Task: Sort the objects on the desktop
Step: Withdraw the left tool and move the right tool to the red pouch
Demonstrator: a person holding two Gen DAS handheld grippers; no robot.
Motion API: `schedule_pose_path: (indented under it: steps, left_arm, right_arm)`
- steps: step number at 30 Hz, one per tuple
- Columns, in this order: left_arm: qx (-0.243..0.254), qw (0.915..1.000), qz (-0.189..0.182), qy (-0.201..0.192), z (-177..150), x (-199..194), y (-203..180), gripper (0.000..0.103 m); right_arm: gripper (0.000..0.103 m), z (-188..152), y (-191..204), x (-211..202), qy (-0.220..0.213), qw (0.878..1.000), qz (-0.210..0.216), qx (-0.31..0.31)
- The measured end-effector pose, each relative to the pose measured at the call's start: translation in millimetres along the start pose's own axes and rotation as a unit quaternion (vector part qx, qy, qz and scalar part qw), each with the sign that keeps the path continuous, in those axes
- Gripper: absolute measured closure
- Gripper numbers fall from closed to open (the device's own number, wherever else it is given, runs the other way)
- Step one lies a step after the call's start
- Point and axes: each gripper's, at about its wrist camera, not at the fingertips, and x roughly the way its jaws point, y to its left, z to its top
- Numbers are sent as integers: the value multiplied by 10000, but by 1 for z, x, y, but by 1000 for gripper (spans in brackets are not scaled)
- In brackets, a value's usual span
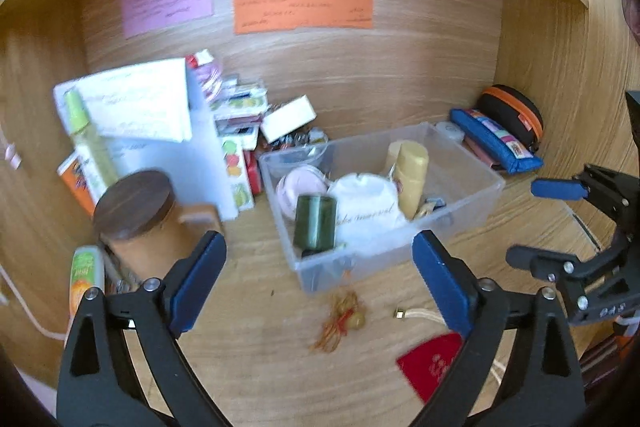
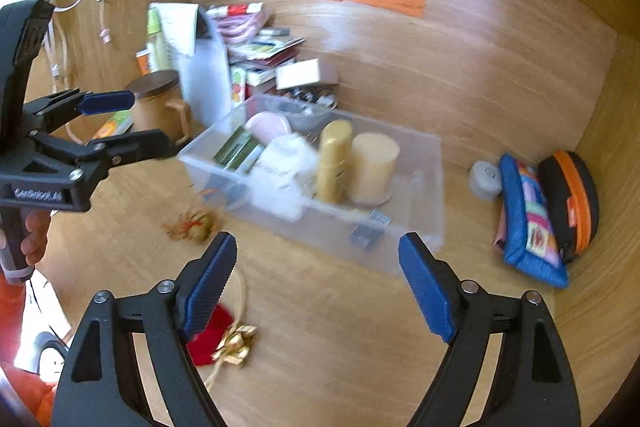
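Note:
A clear plastic bin (image 1: 472,197) (image 2: 416,223) stands on the wooden desk and holds a dark green bottle (image 1: 315,223), a white pouch (image 1: 368,211), a yellow bottle (image 1: 412,179) (image 2: 334,161) and a pink item (image 1: 298,187). A gold tassel ornament (image 1: 344,319) (image 2: 192,223) and a red pouch (image 1: 432,363) (image 2: 208,335) with a gold bow (image 2: 236,343) lie in front of the bin. My left gripper (image 1: 320,283) (image 2: 140,119) is open and empty above the ornament. My right gripper (image 2: 318,283) (image 1: 536,223) is open and empty before the bin.
A brown mug with a dark lid (image 1: 136,215) (image 2: 160,103), a green spray bottle (image 1: 86,143), papers and small boxes (image 1: 240,131) crowd the back left. A blue pencil case (image 1: 496,141) (image 2: 528,223) and a black-orange case (image 1: 516,115) (image 2: 572,199) sit at the back right. Sticky notes (image 1: 300,7) hang on the back wall.

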Motion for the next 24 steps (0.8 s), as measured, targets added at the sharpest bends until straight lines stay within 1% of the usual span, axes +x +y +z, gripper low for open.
schedule_pose_path:
  steps: [2, 5, 11, 17, 19, 21, 23, 24]
  left_arm:
    - [-64, 9999, 51, 104, -10, -2, 3, 7]
    - [-122, 9996, 129, 223, -26, -6, 6, 7]
    - [-191, 9990, 274, 299, -54, -19, 9, 7]
    - [-314, 9982, 176, 472, -77, -22, 11, 7]
    - [-356, 9977, 168, 547, -84, -21, 12, 7]
    - [-405, 9971, 178, 622, -90, -19, 13, 7]
    - [-444, 9963, 176, 708, -94, -14, 14, 7]
    - [-459, 9959, 169, 756, -95, -11, 14, 7]
  right_arm:
    - [22, -12, 10, -1, 27, 10000, 85, -4]
    - [22, -29, 25, 2, 92, 9999, 81, -32]
    - [22, -56, 49, 14, 332, 9986, 415, 65]
    - [22, -76, 67, 35, 665, 9961, 574, 44]
    - [22, -80, 71, 42, 754, 9960, 486, -23]
    - [22, -85, 74, 46, 730, 9962, 475, -41]
    - [25, -86, 73, 47, 694, 9962, 524, 23]
    - [32, -87, 72, 48, 679, 9959, 601, 48]
